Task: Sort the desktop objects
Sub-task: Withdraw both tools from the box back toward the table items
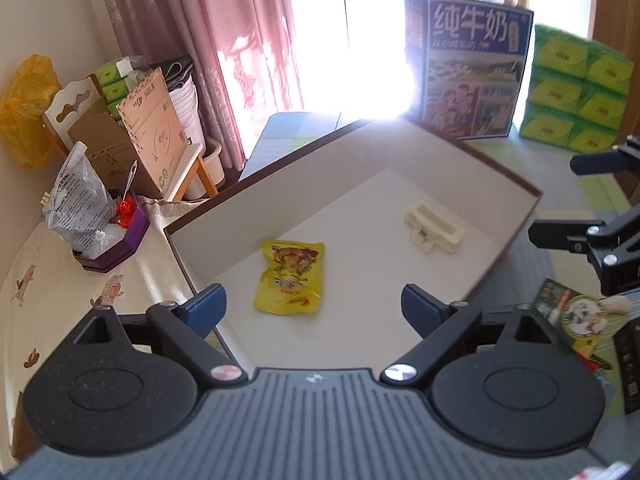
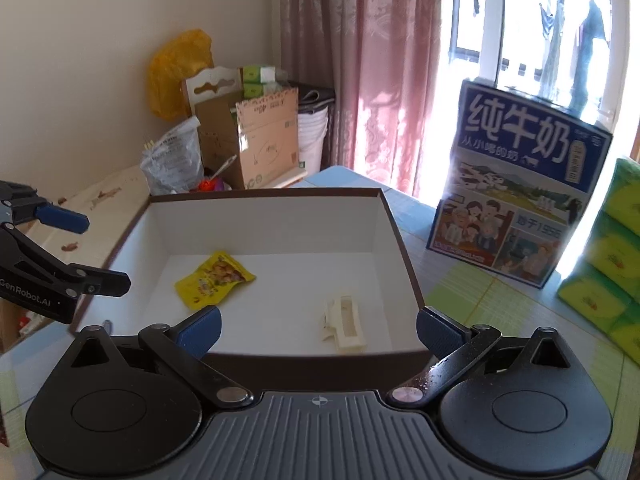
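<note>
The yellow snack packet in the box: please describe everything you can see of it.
The yellow snack packet is a small, glossy, crinkled pouch with a printed picture of food and red lettering. It looks sealed and lies flat on the white floor of the open box, apart from the cream hair clip. Neither gripper touches it.

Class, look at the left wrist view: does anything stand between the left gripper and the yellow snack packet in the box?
Nothing visible does. The open left gripper faces the yellow snack packet directly; the cream clip lies off to the right.
</note>
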A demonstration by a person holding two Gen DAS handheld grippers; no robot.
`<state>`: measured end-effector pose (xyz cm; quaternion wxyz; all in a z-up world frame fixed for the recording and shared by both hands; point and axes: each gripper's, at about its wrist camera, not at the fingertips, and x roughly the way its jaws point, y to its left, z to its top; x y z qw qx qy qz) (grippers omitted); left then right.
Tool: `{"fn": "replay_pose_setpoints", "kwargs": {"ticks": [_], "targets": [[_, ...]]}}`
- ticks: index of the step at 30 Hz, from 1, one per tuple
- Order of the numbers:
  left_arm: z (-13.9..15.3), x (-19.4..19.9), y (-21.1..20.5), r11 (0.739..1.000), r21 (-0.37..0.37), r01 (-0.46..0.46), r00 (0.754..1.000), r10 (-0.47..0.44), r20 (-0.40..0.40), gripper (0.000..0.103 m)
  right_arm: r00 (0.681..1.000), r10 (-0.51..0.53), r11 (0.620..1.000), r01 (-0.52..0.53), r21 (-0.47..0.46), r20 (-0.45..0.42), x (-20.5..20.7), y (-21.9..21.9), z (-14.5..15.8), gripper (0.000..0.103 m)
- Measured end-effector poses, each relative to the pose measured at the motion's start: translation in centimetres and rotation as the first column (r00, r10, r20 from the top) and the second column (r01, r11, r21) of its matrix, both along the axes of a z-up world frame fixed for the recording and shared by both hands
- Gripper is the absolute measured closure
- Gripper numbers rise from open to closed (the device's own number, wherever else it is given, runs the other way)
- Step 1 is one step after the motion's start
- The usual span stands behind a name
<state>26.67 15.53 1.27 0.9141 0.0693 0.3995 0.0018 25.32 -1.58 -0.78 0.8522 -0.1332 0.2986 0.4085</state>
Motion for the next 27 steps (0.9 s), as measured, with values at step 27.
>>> {"fn": "replay_pose_setpoints", "kwargs": {"ticks": [27], "targets": [[-0.1,-13.0,-3.9,0.993,-0.118,0.014,1.0,-0.015,-0.001,0.004,0.997,-0.062,0.997,0.064,0.043,-0.04,-11.6,-11.1,1.0,0.002]]}}
